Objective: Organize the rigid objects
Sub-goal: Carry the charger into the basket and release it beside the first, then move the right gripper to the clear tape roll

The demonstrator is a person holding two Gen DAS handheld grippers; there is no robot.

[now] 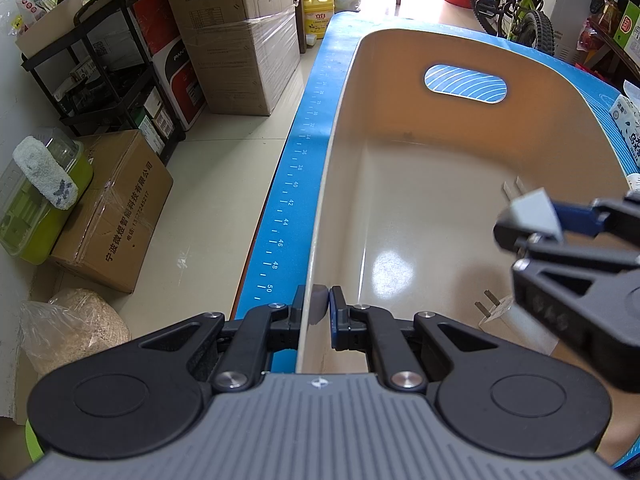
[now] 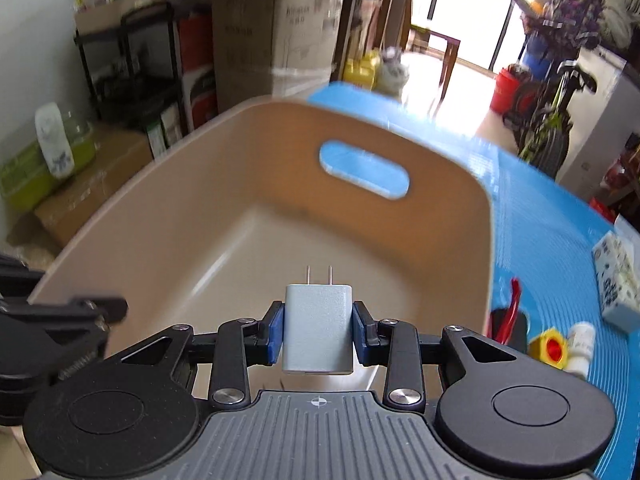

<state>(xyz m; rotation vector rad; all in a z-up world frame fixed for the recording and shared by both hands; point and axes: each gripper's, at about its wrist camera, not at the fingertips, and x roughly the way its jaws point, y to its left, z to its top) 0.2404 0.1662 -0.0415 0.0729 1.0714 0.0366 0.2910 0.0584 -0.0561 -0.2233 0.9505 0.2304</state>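
- Right gripper (image 2: 318, 334): both blue pads are clamped on the flat sides of a white wall charger (image 2: 318, 330). The charger sits upright between the pads, its two metal prongs pointing forward past the fingertips, toward the interior of the beige plastic bin (image 2: 440, 216).
- Left gripper (image 1: 318, 306): the fingers are closed together on the bin's near left rim, one finger outside the wall and one inside. This reads as a steadying grip on the bin.
- Charger location: held above the bin floor, ahead of the near wall. It is not yet resting on anything.
- A second white charger (image 1: 506, 318) already lies on the bin floor, close beneath the right gripper in the left wrist view, prongs pointing left.
- Charger appearance: smooth, matte, rounded rectangular body with two straight flat prongs. The casing looks hard and slick.
- Risk, slip: the pads contact only smooth side faces. A fast tilt or a jolt could let the charger slide out before the intended spot.
- Risk, impact: release from height could land the held charger on the one below, or make it bounce prong-first on the hard floor.
- Risk, bin shift: if the left grip loosens, contact from the right gripper could push the bin across the blue mat (image 2: 552, 248).
- Still outside the bin, right of the right fingers: a red-handled item, a yellow and red block (image 2: 551, 349), a small white bottle (image 2: 581, 347).
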